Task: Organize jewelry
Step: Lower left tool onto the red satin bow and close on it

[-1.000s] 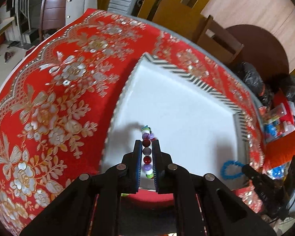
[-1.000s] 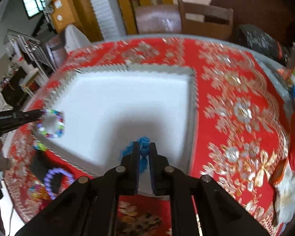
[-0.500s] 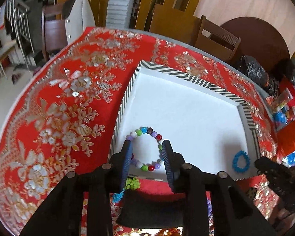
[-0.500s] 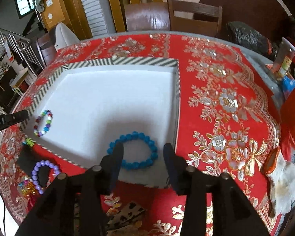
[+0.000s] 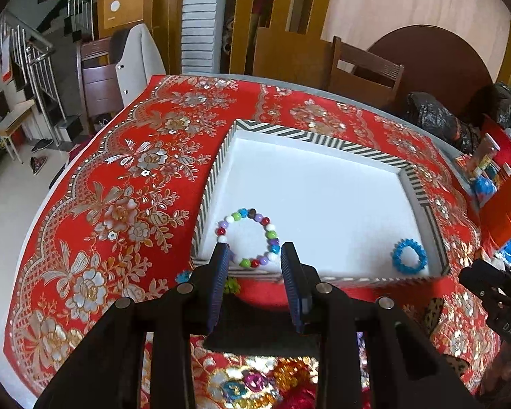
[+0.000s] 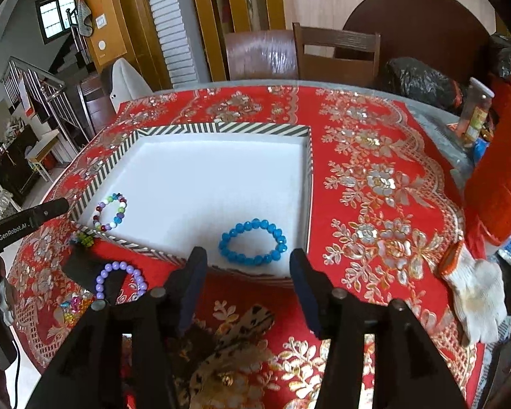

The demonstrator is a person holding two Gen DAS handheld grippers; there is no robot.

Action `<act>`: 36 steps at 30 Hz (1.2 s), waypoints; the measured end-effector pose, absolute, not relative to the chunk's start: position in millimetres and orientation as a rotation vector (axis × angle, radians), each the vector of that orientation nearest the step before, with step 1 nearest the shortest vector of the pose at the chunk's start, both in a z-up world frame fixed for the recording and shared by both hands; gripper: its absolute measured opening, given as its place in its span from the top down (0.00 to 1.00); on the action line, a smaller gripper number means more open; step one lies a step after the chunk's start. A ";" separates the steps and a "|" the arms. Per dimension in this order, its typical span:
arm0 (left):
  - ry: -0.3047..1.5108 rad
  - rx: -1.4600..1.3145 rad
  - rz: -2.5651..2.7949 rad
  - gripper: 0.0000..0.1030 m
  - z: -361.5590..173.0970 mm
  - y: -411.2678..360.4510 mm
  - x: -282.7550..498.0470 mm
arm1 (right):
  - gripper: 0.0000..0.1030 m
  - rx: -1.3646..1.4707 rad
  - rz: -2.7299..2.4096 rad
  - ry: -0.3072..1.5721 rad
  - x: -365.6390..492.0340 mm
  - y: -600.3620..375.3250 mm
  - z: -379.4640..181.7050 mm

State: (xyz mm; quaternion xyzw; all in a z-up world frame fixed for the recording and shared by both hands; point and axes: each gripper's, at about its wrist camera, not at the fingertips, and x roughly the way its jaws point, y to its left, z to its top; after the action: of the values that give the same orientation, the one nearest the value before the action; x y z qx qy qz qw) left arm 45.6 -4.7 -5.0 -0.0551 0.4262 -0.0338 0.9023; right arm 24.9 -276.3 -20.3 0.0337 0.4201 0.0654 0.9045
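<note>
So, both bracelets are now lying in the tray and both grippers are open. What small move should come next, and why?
Probably the left gripper, open and empty, should move to the purple bracelet and close on it. The multicolored bracelet and the blue bracelet already lie inside the striped tray, while the purple one lies on the red cloth outside it, on the left gripper's side.

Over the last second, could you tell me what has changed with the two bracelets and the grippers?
Both were let go. The left gripper opened, dropped the multicolored bead bracelet into the striped tray and pulled back; the right gripper did likewise with the blue bead bracelet. The tray and the purple bead bracelet outside it stayed put.
</note>
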 end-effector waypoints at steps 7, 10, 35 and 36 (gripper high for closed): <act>0.854 -0.083 -0.071 0.65 1.2 -15.2 20.5 | 0.45 0.067 0.147 0.869 0.0 -272.6 -17.1; 0.837 -0.062 -0.066 0.65 3.4 -19.8 11.3 | 0.44 0.062 0.149 0.868 -9.5 -271.1 -15.9; 0.994 -0.147 -0.244 0.65 -13.6 -29.3 -33.3 | 0.41 0.102 0.222 0.923 -57.3 -285.0 -16.8; 1.010 -0.156 -0.257 0.65 -16.5 -30.0 -34.4 | 0.41 0.099 0.237 0.930 -60.6 -284.4 -16.4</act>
State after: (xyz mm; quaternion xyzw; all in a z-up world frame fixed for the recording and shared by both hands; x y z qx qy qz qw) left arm -34.4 -30.0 -16.5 -0.0742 0.4818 -0.1226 0.8645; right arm -60.6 -284.4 -16.4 0.0477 0.4471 0.1140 0.8859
